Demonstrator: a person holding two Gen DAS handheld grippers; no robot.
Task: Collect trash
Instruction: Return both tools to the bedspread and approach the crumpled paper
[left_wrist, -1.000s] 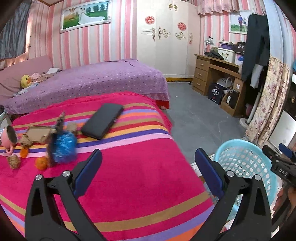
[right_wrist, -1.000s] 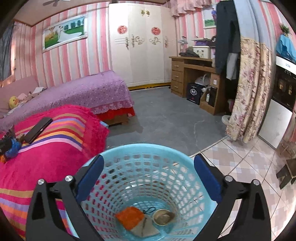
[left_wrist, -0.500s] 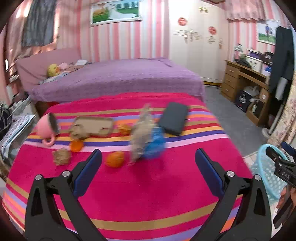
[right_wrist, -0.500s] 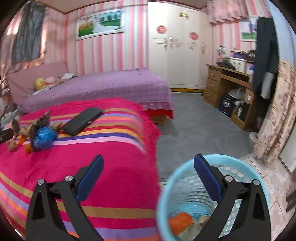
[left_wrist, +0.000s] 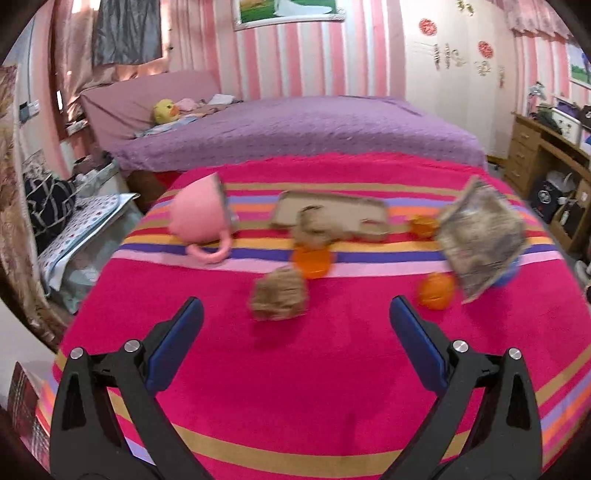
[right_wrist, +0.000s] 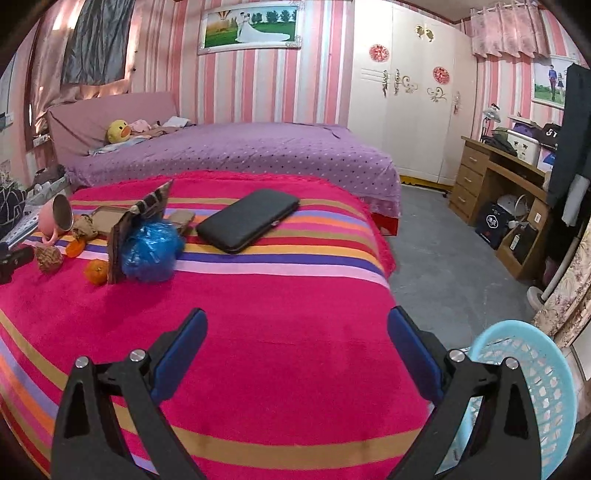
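On the striped pink blanket (left_wrist: 295, 387) lies a crumpled brown paper ball (left_wrist: 279, 299), just ahead of my open, empty left gripper (left_wrist: 295, 332). Orange peel pieces (left_wrist: 436, 291) (left_wrist: 311, 260), a flat cardboard piece (left_wrist: 328, 218), an upright foil wrapper (left_wrist: 480, 236) and a pink cup (left_wrist: 197, 218) on its side lie farther on. My right gripper (right_wrist: 297, 345) hangs open and empty over the blanket's near part. In its view the paper ball (right_wrist: 48, 258), a blue plastic wad (right_wrist: 151, 249) and the peel (right_wrist: 96, 271) sit at the left. The light-blue basket (right_wrist: 535, 391) stands on the floor at lower right.
A black flat case (right_wrist: 249, 219) lies on the blanket beyond the blue wad. A purple bed (right_wrist: 240, 155) stands behind, a wooden desk (right_wrist: 491, 177) at the right wall. Grey floor (right_wrist: 443, 258) runs between bed and desk. A patterned cloth (left_wrist: 74, 236) lies left of the bed.
Both grippers have swung left, away from the basket and toward the bed. The left one now faces the paper ball and peel; the basket has slid to the right view's edge.
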